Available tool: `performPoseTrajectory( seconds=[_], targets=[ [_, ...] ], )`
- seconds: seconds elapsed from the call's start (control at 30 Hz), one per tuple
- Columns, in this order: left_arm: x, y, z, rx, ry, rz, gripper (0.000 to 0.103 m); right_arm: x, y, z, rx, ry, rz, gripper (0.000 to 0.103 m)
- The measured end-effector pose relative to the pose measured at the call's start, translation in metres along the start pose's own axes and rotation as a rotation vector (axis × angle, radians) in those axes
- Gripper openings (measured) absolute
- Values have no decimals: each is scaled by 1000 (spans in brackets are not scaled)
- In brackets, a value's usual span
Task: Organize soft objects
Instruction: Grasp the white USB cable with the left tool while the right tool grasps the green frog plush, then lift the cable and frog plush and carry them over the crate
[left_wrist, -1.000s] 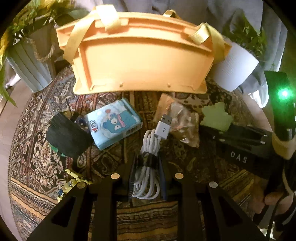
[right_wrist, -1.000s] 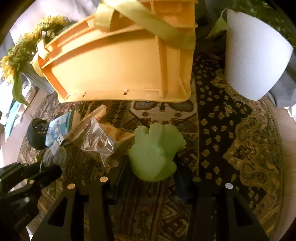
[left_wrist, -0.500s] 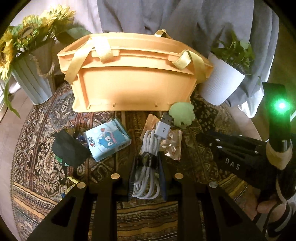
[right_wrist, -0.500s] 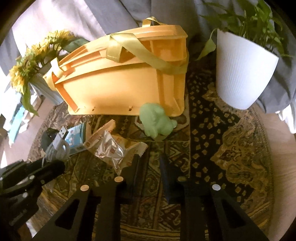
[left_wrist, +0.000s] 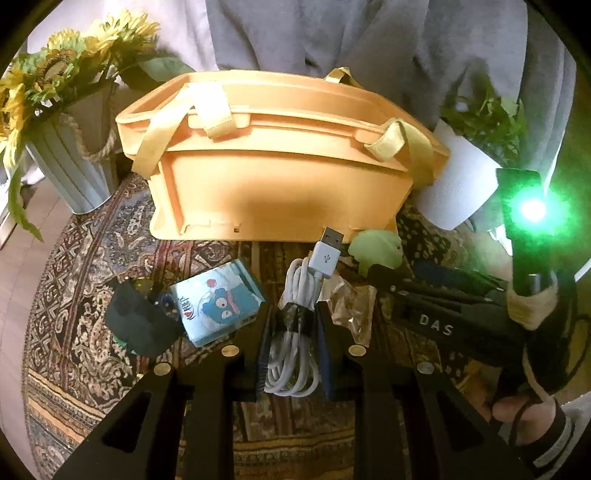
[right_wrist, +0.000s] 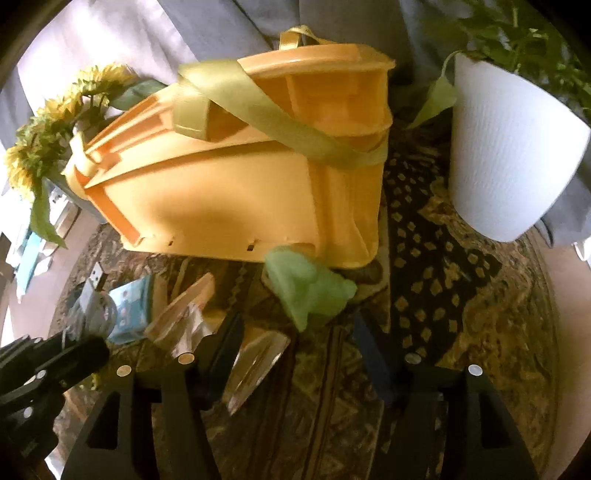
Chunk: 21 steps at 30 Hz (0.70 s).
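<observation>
My left gripper (left_wrist: 293, 332) is shut on a coiled white USB cable (left_wrist: 295, 325) and holds it above the rug. An orange basket (left_wrist: 280, 184) with yellow straps stands behind it; it also shows in the right wrist view (right_wrist: 229, 192). A soft green toy (right_wrist: 306, 288) lies on the rug at the basket's near corner, just ahead of my open right gripper (right_wrist: 299, 332); it also shows in the left wrist view (left_wrist: 376, 247). The right gripper is empty.
A blue tissue pack (left_wrist: 218, 302), a black object (left_wrist: 136, 325) and a clear snack wrapper (right_wrist: 192, 317) lie on the patterned rug (right_wrist: 461, 295). A white plant pot (right_wrist: 509, 166) stands right of the basket, a grey sunflower vase (left_wrist: 70, 166) left.
My left gripper has risen with the cable. My right gripper let go of the green toy, pulled back, then came forward toward it with its jaws wider.
</observation>
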<state>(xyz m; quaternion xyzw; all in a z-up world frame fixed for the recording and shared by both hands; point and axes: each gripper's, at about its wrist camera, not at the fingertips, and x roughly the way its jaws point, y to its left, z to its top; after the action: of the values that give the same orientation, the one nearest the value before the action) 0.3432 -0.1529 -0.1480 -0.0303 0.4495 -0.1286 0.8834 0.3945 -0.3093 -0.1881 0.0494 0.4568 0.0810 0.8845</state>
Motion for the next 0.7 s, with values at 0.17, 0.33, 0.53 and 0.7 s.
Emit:
performPoseTrajectory(
  seconds=[0.17,0.33,0.53,0.7],
  targets=[
    [12,1,4,-1,13,24,24,20,-6,8,-3,0,-21,63],
    [23,4,9,-12,30,36,24,37,-10,13,10,8,-10,63],
    [29,6,11,-23,42,39,24,43,-8,17,-7,-15,-26,56],
    [26,6,10,-27,39,35,24,36,-6,14,-9,-40,-47,55]
  ],
)
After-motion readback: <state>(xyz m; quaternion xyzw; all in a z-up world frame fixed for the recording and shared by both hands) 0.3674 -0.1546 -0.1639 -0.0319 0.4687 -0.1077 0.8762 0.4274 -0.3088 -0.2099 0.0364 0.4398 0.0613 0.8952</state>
